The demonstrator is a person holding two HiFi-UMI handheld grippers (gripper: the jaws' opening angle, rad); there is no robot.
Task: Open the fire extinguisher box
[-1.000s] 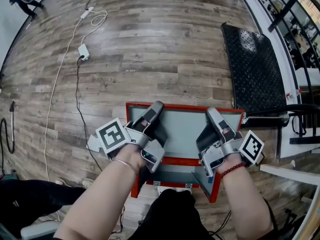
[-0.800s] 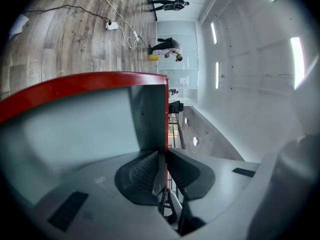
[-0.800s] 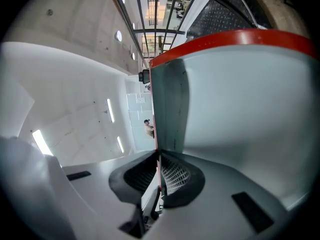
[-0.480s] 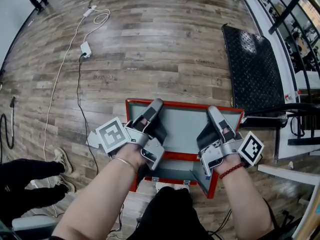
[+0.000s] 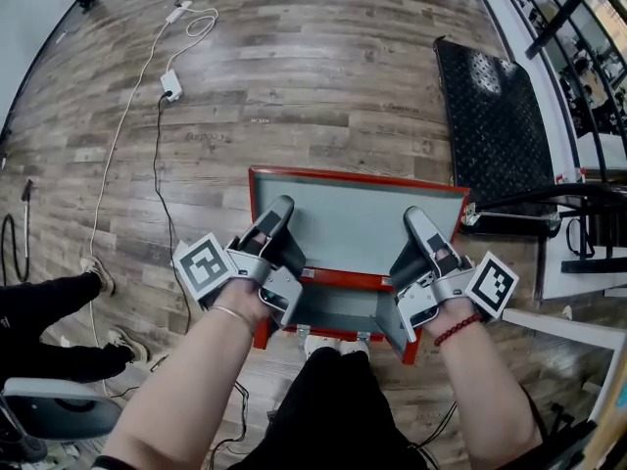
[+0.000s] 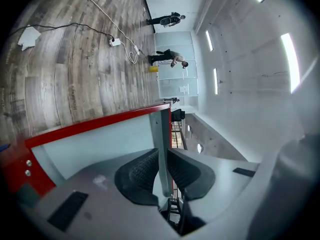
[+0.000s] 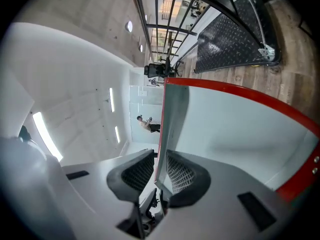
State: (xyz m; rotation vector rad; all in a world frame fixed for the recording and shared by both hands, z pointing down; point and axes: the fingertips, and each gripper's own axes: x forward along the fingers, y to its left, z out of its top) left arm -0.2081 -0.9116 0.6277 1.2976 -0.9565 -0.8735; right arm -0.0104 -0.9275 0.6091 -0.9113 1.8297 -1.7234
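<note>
Gripping the left side edge of the lid, your left gripper has its jaws narrow, both ribbed pads pressing on the thin grey panel. That pinch looks thin, so I would set it deeper onto the red frame before you swing further. The lid stands lifted and tilted off the fire extinguisher box, which sits on the wood floor just in front of your knees. At the lid's right side edge your right gripper is opening its jaws; the panel edge stands between the pads, but they look to be loosening off it. The left pinch alone would then bear the lid, and it may twist or drop. Regrip on the right, or lower the panel evenly, before you let go.

On the floor to the left run a dark cable and a white charger, with another person's legs nearby. A black tread plate lies to the right, and a dark rail reaches close to the lid's right corner. The rail might crowd a wider swing.
</note>
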